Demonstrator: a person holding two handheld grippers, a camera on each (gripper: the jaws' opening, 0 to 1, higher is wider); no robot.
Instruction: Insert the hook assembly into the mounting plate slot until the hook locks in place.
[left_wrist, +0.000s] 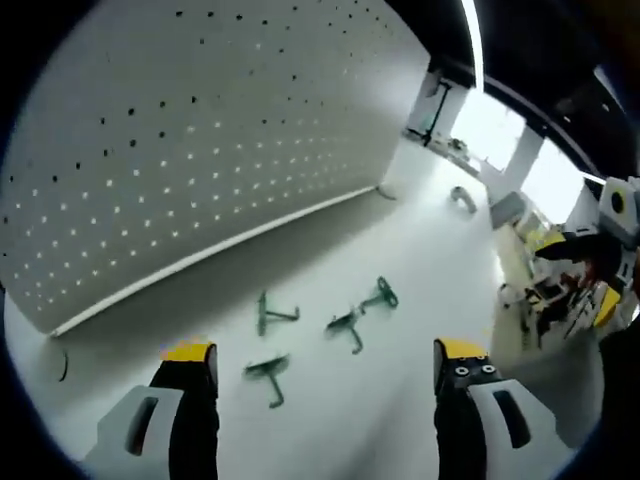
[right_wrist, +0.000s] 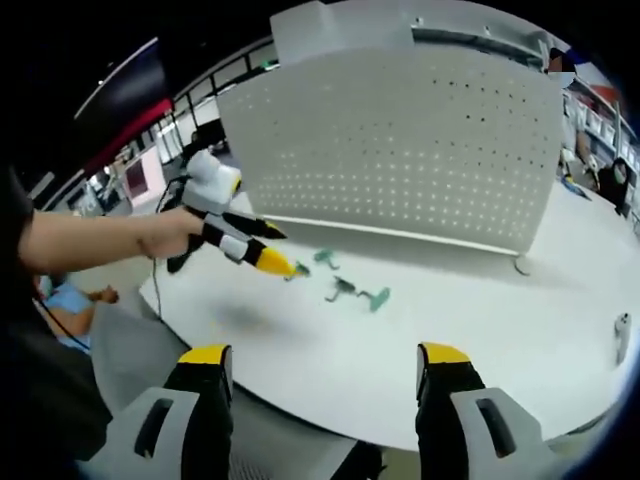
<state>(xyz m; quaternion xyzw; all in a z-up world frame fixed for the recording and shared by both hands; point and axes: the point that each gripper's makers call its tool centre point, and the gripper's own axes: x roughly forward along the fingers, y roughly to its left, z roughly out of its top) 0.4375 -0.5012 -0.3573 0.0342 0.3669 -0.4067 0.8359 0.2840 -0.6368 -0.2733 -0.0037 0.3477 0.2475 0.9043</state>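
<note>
L gripper (left_wrist: 325, 365) is hovering over the white table (left_wrist: 420, 290) w/ jaws spread apart and nothing between them, yellow tips pointing down toward the green hooks. R gripper (right_wrist: 325, 365) is hanging back off the table edge, jaws likewise wide and empty.

Three green hook pieces are lying loose on the table just in front of the perforated white panel (left_wrist: 190, 150): near hook (left_wrist: 268, 376) closest to the L jaws, upright-ish hook (left_wrist: 270, 314) behind it, and hook pair (left_wrist: 360, 312) to the side (may be two tangled parts, too small to tell). None is touching the panel.

In the R gripper view the L gripper (right_wrist: 240, 235) is reaching in above those hooks, held in a hand (right_wrist: 165, 235).

Step in hand, I judge: picking one hook. Best approach is probably coming straight down on the near one, closing across its shaft, not the bent end, so it isn't twisting when it's going into a slot. Keeping R back is leaving the panel and hooks in sight.
</note>
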